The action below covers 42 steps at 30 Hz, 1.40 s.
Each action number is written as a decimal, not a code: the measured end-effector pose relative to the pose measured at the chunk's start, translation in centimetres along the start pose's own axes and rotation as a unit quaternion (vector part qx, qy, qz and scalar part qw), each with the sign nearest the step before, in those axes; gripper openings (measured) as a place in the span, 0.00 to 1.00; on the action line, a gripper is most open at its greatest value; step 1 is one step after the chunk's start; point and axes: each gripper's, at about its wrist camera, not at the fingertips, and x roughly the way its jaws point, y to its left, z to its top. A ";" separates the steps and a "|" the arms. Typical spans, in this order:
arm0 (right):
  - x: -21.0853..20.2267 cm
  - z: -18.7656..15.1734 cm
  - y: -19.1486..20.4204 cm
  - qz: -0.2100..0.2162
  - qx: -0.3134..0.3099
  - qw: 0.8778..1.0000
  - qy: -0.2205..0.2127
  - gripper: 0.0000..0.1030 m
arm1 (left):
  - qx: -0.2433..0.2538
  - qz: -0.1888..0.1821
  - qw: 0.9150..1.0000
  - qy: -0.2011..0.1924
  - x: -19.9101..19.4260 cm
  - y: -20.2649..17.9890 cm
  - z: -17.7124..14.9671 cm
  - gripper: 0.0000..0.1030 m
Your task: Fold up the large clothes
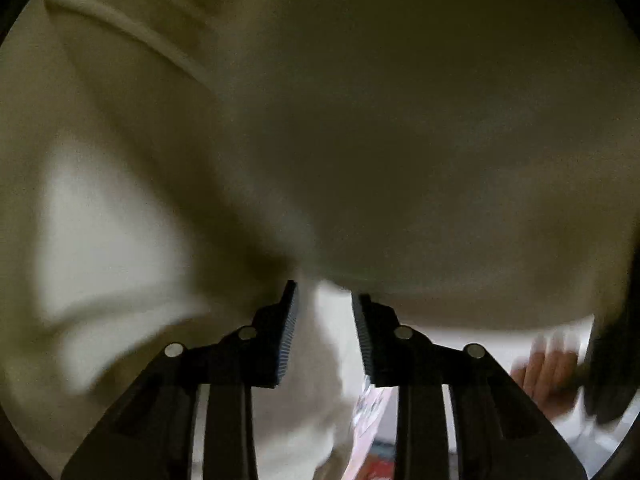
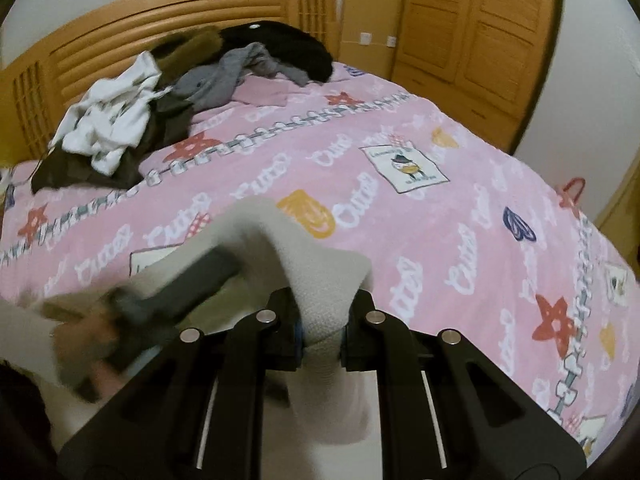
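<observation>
Cream knit garment (image 2: 320, 280) is hanging clenched in the right tool (image 2: 322, 338) above the pink bed (image 2: 440, 220), while the left tool (image 1: 324, 336), released, is needing a grip for folding.

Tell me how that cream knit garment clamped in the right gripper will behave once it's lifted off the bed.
Probably floppy: the cream garment bunches and droops around the right hand-held gripper rather than holding shape. Likely bulky but not heavy, judging by the thick waffle-like knit. It should grip well, since the textured fabric is pinched between the pads; slipping seems unlikely.
</observation>
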 end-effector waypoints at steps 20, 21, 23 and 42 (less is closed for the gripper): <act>3.9 -11.4 14.1 0.006 -0.123 0.989 0.079 0.15 | 0.056 0.173 0.983 0.003 -13.4 -1.8 0.9 0.14; 4.5 -11.8 14.5 -0.006 -0.121 0.989 0.083 0.19 | 0.073 0.183 0.980 -0.003 -13.5 -3.1 2.5 0.14; 5.5 -12.7 15.1 -0.022 -0.128 0.986 0.103 0.35 | 0.088 0.183 0.979 -0.007 -12.5 -4.8 3.4 0.14; 6.7 -16.6 9.5 0.041 0.073 0.977 0.194 0.62 | 0.063 0.225 0.969 0.083 -7.3 -1.0 -1.3 0.15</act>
